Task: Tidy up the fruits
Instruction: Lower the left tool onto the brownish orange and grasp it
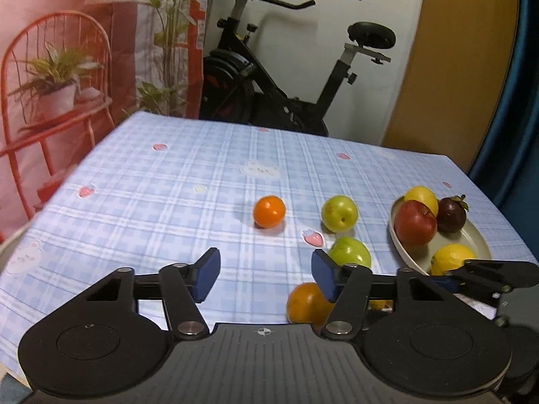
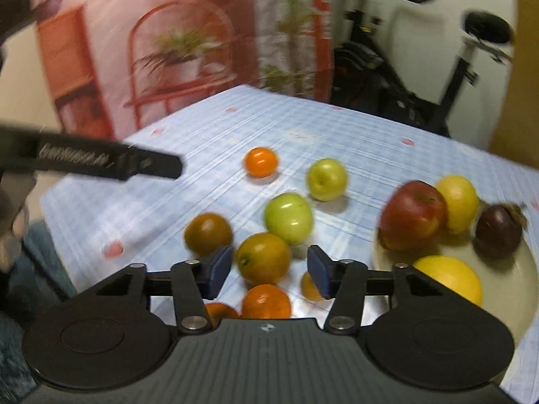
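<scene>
A cream plate [image 1: 478, 240] at the right holds a red apple [image 1: 415, 224], two yellow fruits and a dark mangosteen [image 1: 451, 214]. Loose on the checked cloth lie an orange [image 1: 269, 211], two green apples [image 1: 339, 213] and several more oranges. My left gripper [image 1: 266, 274] is open over bare cloth, with one orange [image 1: 308, 303] partly hidden under its right finger. My right gripper [image 2: 268, 271] is open just left of the plate [image 2: 505, 279]. A greenish orange [image 2: 262, 257] sits between its pads, with a gap at the right pad. This view is blurred.
The table's blue checked cloth [image 1: 151, 208] has room to the left and the back. An exercise bike [image 1: 269, 77] stands behind the table, and a pink printed curtain [image 1: 67, 67] hangs at the left. The left gripper's black arm [image 2: 101, 161] crosses the right wrist view.
</scene>
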`<state>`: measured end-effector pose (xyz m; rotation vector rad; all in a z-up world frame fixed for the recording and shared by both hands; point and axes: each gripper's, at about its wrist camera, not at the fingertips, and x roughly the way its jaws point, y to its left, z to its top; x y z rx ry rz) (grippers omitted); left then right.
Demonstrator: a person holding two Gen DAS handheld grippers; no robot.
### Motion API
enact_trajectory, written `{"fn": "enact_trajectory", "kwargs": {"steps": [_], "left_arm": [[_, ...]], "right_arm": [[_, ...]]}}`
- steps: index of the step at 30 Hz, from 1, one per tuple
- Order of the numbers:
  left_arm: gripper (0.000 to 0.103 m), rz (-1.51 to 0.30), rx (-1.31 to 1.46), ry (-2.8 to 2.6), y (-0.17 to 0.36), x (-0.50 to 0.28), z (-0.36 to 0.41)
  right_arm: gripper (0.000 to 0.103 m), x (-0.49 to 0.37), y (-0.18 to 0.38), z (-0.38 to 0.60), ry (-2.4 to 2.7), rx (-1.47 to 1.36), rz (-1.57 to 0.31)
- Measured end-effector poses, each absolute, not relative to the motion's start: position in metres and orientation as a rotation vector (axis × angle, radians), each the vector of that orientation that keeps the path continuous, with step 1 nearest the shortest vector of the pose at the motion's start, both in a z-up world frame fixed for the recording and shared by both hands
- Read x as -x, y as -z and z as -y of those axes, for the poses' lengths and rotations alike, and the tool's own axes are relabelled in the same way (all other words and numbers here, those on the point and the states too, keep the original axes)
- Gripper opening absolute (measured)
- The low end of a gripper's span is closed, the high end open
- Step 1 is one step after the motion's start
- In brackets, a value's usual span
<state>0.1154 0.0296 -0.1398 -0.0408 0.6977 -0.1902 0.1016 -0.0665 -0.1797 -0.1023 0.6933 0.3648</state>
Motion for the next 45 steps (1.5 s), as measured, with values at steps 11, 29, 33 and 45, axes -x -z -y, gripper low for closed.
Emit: {"fn": "enact_trajectory", "kwargs": {"steps": [11, 29, 33, 45], "left_arm": [[0.058, -0.757, 0.041, 0.348, 0.151, -0.128, -0.013], [0.046, -0.866, -0.032, 0.527, 0.174, -0.147, 0.024], [0.046, -0.886, -0.038, 0.534, 0.178, -0.149, 0.028], [0.044, -0.9, -0.043, 0.531, 0.186, -0.149, 0.032]], "right_arm": [[0.049, -0.115, 0.199, 0.069, -0.391, 0.088, -0.697], [0.046, -0.123, 0.211, 0.087, -0.432, -0.054, -0.723], [0.046, -0.123, 0.212, 0.088, -0.432, -0.065, -0.728], [0.046, -0.124, 0.215, 0.091, -0.429, -0.097, -0.727]]}}
